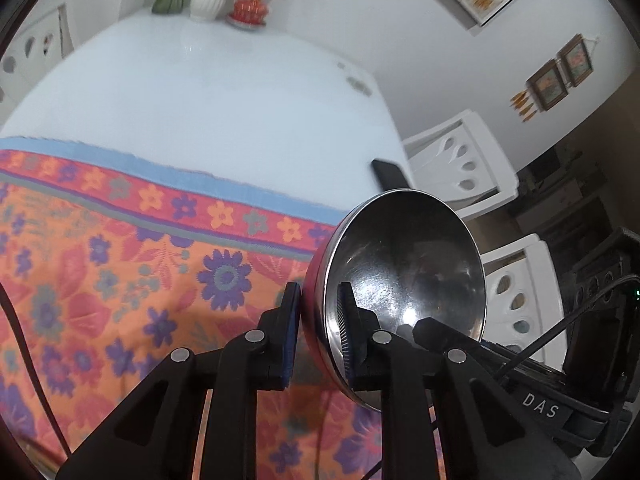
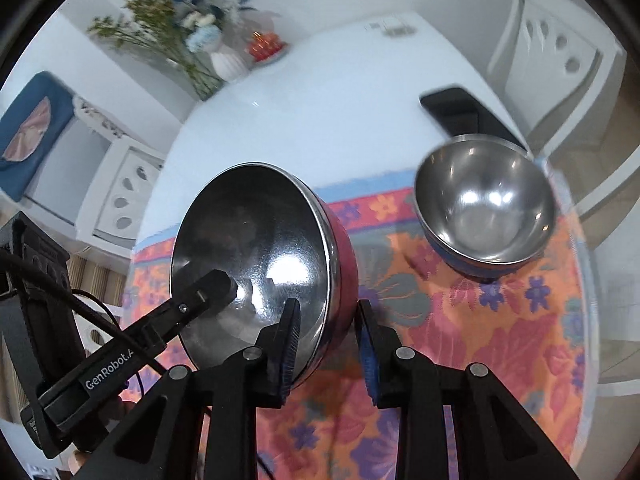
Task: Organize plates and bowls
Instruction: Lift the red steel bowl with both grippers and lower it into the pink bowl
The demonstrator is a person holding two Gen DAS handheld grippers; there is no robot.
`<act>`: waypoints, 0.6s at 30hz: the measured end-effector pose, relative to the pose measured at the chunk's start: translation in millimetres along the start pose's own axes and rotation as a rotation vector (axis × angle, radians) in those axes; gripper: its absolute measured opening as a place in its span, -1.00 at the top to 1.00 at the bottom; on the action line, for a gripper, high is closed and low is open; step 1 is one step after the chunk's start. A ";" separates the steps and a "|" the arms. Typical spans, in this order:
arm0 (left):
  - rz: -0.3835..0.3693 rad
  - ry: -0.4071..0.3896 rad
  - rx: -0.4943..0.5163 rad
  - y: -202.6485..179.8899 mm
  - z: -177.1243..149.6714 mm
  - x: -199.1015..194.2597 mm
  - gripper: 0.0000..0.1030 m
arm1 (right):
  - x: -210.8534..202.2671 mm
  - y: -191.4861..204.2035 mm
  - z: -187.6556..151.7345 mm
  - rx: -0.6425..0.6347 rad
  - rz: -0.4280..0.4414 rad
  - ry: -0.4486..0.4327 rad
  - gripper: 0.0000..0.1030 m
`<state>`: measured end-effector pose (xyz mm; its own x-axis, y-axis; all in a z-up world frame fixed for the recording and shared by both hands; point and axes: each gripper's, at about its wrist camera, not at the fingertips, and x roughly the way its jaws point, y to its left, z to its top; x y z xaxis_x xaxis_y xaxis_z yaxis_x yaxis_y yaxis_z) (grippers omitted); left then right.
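Both pairs of jaws clamp the rim of the red steel-lined bowl (image 2: 264,264), tilted above the floral cloth (image 2: 480,340). Left gripper (image 1: 318,336) and right gripper (image 2: 328,344) grip opposite sides. Beyond it, on the cloth, sits a blue steel bowl (image 2: 484,208).

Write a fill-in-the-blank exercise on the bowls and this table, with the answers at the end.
1. The tilted bowl, pinched at its rim by the left gripper, is ___ on the outside.
2. The right wrist view shows ___ steel-lined bowls.
3. The blue-sided bowl on the flowered cloth is ___ inside.
4. The vase at the far end of the table is ___.

Answers: red; two; empty; white
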<state>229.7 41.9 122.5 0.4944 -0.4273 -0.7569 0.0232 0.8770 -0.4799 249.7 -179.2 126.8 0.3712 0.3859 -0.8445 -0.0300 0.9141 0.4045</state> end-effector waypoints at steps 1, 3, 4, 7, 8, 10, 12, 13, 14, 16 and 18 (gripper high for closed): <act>0.000 -0.011 0.006 -2.4 -1.6 -10.3 0.71 | -10.5 6.3 -2.8 -0.008 0.003 -0.011 0.46; 0.004 -0.038 0.028 -9.0 -7.0 -32.7 0.71 | -27.6 16.4 -9.0 -0.023 0.003 -0.029 0.47; 0.006 -0.052 0.037 -12.2 -10.0 -42.0 0.71 | -37.5 22.4 -13.7 -0.033 -0.002 -0.040 0.47; 0.011 -0.090 0.061 -21.6 -20.6 -72.0 0.71 | -61.4 38.8 -29.5 -0.063 -0.021 -0.066 0.46; 0.017 -0.104 0.070 -24.4 -24.6 -82.4 0.70 | -66.5 43.7 -34.1 -0.069 -0.023 -0.072 0.46; 0.029 -0.127 0.090 -29.1 -32.1 -100.0 0.70 | -80.8 54.3 -45.3 -0.079 -0.018 -0.083 0.47; 0.041 -0.148 0.110 -35.5 -41.4 -118.1 0.70 | -94.2 61.2 -59.4 -0.081 -0.010 -0.089 0.47; 0.046 -0.158 0.118 -39.8 -45.9 -125.6 0.70 | -98.5 63.8 -65.5 -0.080 -0.007 -0.091 0.46; 0.049 -0.168 0.126 -41.9 -51.1 -134.1 0.70 | -105.5 67.1 -74.0 -0.079 -0.001 -0.093 0.46; 0.055 -0.185 0.142 -45.2 -64.6 -152.3 0.70 | -114.7 71.2 -87.1 -0.078 0.007 -0.095 0.47; 0.060 -0.191 0.148 -47.6 -78.2 -165.6 0.70 | -124.8 74.9 -102.5 -0.074 0.015 -0.098 0.47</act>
<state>78.8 53.8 236.0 0.6535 -0.3367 -0.6779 0.1092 0.9282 -0.3558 105.9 -146.2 226.6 0.4594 0.3891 -0.7985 -0.1037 0.9163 0.3868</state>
